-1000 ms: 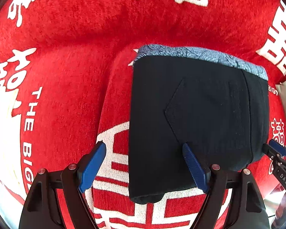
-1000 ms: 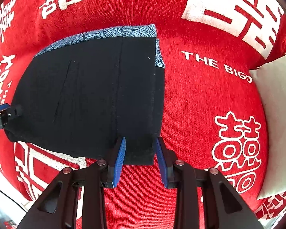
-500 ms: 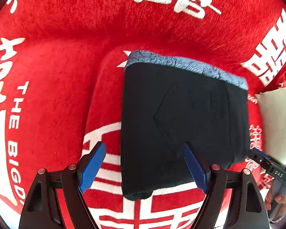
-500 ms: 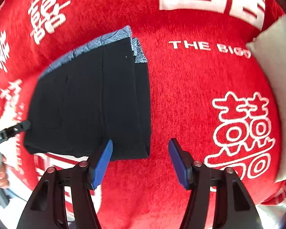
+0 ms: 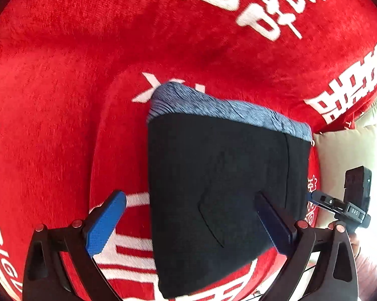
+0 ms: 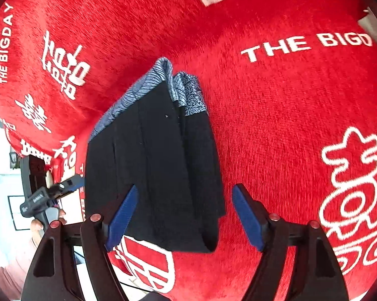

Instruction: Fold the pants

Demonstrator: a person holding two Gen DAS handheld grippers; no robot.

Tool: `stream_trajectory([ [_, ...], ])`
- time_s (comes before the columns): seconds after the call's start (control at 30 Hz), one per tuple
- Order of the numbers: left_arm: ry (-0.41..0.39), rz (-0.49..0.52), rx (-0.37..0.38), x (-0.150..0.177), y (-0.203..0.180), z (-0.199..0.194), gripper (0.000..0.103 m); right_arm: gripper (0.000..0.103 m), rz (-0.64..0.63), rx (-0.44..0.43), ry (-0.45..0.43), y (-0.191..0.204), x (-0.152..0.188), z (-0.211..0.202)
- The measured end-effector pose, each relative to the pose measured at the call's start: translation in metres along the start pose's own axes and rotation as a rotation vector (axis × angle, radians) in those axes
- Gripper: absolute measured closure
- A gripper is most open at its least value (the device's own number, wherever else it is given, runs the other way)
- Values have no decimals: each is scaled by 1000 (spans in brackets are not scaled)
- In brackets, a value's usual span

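A red blanket [image 5: 93, 80] with white lettering covers the whole surface. On it the pants [image 5: 213, 180] lie folded into a black block, the blue-grey waistband [image 5: 228, 107] along the 12 o'clock edge in the left wrist view and running toward 11 o'clock in the right wrist view [image 6: 163, 155]. A beige cushion [image 5: 339, 155] sits at 3 o'clock of the pants. The left gripper [image 5: 191, 220] has just been opening and stands released, straddling the block's near left edge without pressing it. The right gripper [image 6: 183, 218] has also just been opening; its blue pads [image 6: 121, 215] flank the near right corner, clear of the cloth.
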State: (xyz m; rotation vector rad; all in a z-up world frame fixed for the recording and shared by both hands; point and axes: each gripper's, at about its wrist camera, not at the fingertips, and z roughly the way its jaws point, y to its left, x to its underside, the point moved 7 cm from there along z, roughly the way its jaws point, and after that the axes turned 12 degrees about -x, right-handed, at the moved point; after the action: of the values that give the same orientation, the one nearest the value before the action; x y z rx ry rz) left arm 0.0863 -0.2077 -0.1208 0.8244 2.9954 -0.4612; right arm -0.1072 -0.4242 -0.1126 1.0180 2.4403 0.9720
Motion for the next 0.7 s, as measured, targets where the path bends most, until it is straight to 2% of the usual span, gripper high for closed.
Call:
stream_trajectory([
  [0.27, 46, -19, 27, -16, 11, 18, 1, 23, 44, -81, 28, -17, -19, 11],
  [0.43, 90, 57, 78, -17, 0, 28, 1, 23, 80, -163, 59, -29, -25, 11],
  [0.6, 123, 147, 55, -12, -7, 42, 1, 23, 49, -247, 92, -25, -31, 16],
  [0.7, 142, 135, 91, -11, -8, 51, 1, 23, 35, -280, 124, -24, -32, 26],
])
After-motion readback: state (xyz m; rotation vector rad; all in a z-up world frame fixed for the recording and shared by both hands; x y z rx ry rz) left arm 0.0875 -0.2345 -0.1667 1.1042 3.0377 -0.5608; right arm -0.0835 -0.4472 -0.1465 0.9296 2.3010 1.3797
